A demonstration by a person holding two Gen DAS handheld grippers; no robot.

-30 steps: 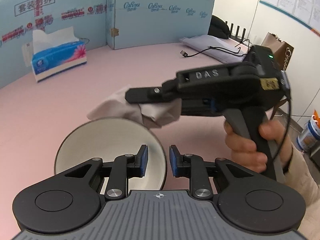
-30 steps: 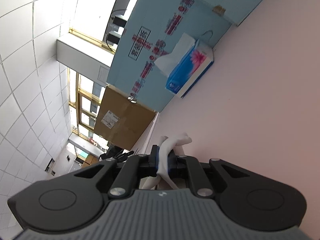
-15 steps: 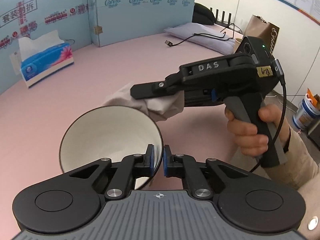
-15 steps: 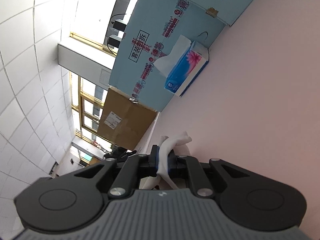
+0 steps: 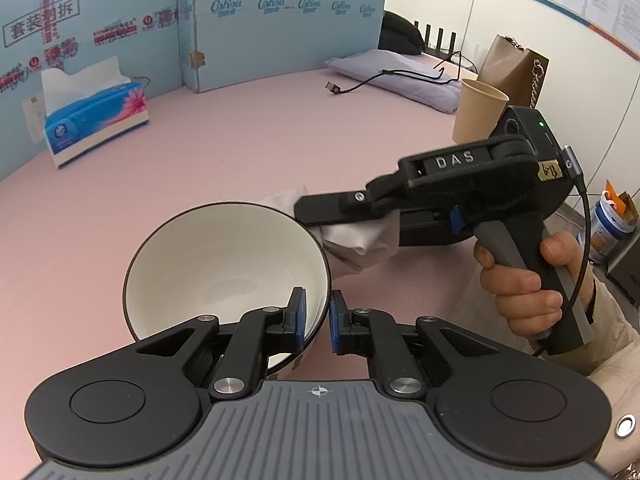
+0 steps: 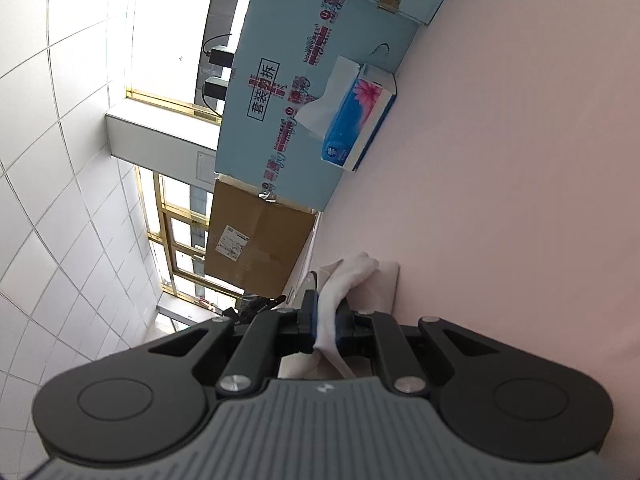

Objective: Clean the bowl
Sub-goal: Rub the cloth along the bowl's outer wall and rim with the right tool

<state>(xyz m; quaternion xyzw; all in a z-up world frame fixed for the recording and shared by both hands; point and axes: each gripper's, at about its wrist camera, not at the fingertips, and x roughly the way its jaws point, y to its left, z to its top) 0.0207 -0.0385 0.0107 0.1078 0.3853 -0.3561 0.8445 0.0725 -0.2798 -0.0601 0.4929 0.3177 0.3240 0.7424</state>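
Note:
A white bowl (image 5: 216,264) with a dark rim is tilted on its side above the pink table, its inside facing the left wrist camera. My left gripper (image 5: 318,314) is shut on the bowl's near rim, one blue pad inside and one outside. My right gripper (image 6: 326,320) is shut on a crumpled white tissue (image 6: 348,276). In the left wrist view that tissue (image 5: 360,236) sits just right of the bowl's rim, held by the black right gripper (image 5: 316,212), which a hand (image 5: 524,276) grips by its handle. The right wrist view is rolled sideways.
A blue tissue box (image 5: 94,120) stands at the far left by light blue cardboard panels (image 5: 280,12). A paper cup (image 5: 478,110), a brown bag (image 5: 512,68), a lilac pad (image 5: 400,76) and a black cable (image 5: 360,84) lie at the far right.
My left jaws closed onto the bowl's rim. The tissue, once over the bowl's far rim, now sits to the rim's right. The right wrist view has rolled slightly.

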